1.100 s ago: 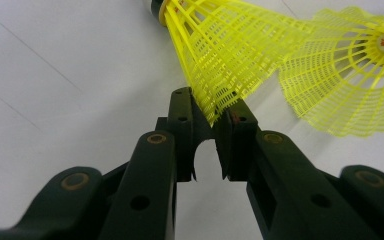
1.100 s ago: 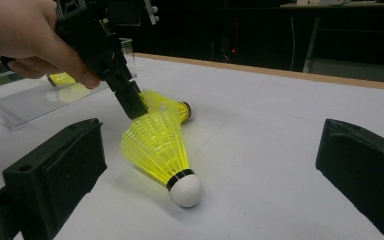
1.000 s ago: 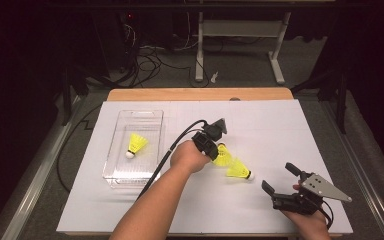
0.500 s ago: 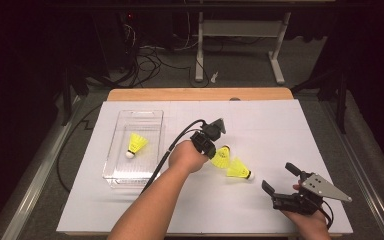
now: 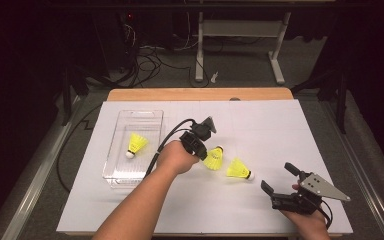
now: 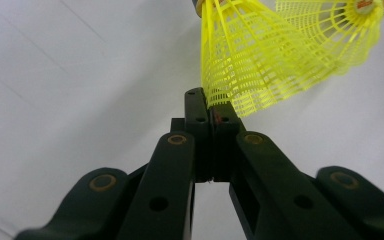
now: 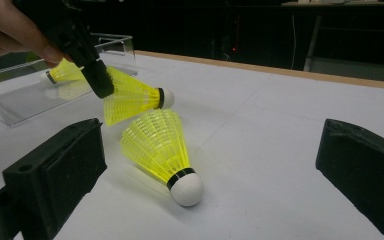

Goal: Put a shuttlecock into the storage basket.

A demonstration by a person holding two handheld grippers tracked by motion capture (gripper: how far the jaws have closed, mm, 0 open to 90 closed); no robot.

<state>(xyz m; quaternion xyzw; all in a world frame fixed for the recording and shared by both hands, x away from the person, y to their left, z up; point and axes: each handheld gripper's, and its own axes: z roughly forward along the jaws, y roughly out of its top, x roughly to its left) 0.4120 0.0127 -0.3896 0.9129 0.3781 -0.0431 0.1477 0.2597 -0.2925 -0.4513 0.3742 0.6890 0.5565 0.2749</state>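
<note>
My left gripper (image 5: pixel 205 154) is shut, its jaws (image 6: pixel 207 102) pinching the skirt rim of a yellow shuttlecock (image 5: pixel 214 158) (image 6: pixel 250 65). The right gripper view has this shuttlecock (image 7: pixel 130 97) hanging just off the table, cork to the right. A second yellow shuttlecock (image 5: pixel 239 170) (image 7: pixel 157 147) lies on the white table right beside it. A third (image 5: pixel 136 143) rests inside the clear plastic box (image 5: pixel 125 176). My right gripper (image 5: pixel 279 178) stands open near the front right, its fingers (image 7: pixel 55 170) wide on either side of the lying shuttlecock but short of it.
The white sheet (image 5: pixel 260 125) covers the tabletop, with a wooden edge (image 5: pixel 200 94) at the back. The left gripper's cable (image 5: pixel 162 145) loops over the box's right side. Table legs and cables (image 5: pixel 200 50) stand on the floor beyond.
The left gripper has shifted a little to the left, toward the box, carrying the shuttlecock with it. The right gripper has stayed put.
</note>
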